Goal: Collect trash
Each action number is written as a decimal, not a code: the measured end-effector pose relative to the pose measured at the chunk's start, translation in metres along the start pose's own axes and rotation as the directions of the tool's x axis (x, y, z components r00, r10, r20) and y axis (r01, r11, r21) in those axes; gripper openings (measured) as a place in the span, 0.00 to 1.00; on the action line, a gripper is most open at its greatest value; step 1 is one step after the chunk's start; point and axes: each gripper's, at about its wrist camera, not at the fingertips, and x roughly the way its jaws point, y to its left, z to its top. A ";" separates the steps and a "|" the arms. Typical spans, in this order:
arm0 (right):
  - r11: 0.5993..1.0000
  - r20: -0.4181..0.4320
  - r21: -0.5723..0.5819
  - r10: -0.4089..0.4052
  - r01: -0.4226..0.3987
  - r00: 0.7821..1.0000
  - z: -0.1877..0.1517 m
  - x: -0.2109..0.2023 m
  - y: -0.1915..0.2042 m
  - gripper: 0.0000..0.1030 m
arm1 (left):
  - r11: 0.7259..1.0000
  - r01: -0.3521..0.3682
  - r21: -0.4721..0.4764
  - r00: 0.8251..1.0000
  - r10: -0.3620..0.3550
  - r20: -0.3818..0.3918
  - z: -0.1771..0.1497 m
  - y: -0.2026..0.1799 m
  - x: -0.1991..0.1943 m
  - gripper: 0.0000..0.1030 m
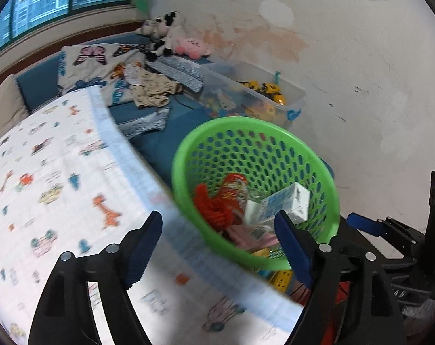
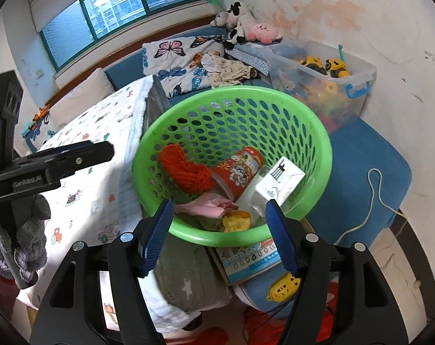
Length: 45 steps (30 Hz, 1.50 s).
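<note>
Here the green perforated basket (image 2: 234, 132) sits tilted at the edge of the bed, between the animal-print blanket (image 2: 102, 149) and the blue cushion (image 2: 370, 172), its mouth facing both cameras. Inside lie a tuft of red yarn (image 2: 185, 172), a red printed paper cup (image 2: 240, 169) on its side, a white carton (image 2: 280, 181), a crumpled pink wrapper (image 2: 211, 204) and a yellow scrap (image 2: 236, 220); in the left wrist view the same trash is blurred.

The right gripper (image 2: 217, 233) hovers at the basket's near rim, its blue-padded fingers (image 2: 157, 235) spread wide and holding nothing, the rim showing between them. The left gripper (image 1: 217, 247) is likewise released, one finger (image 1: 142, 247) over the blanket and the other in front of the basket's near wall; whether it touches is unclear.

Below the basket a printed booklet (image 2: 246, 261) and a yellow socket (image 2: 283, 287) show. Beyond it stand a clear bin of toys (image 2: 326, 86), a butterfly-print quilt (image 2: 177, 66), loose clothing (image 2: 232, 72), plush toys (image 2: 246, 26) at the stained wall and a window (image 2: 116, 3). A white cord (image 2: 375, 201) trails across the cushion.
</note>
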 end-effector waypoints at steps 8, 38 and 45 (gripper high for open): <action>0.999 0.015 -0.036 0.013 -0.012 1.000 0.000 -0.006 0.032 0.74 | 0.996 -0.076 -0.036 0.995 0.078 0.054 -0.019 0.029 -0.038 0.85; 0.974 0.020 -0.213 0.085 -0.079 0.996 -0.011 -0.014 0.140 0.89 | 0.940 -0.253 -0.231 0.947 0.289 0.139 -0.093 0.097 -0.149 0.92; 0.968 0.017 -0.234 0.101 -0.094 0.995 -0.014 -0.017 0.158 0.91 | 0.922 -0.276 -0.270 0.935 0.323 0.147 -0.115 0.110 -0.172 0.92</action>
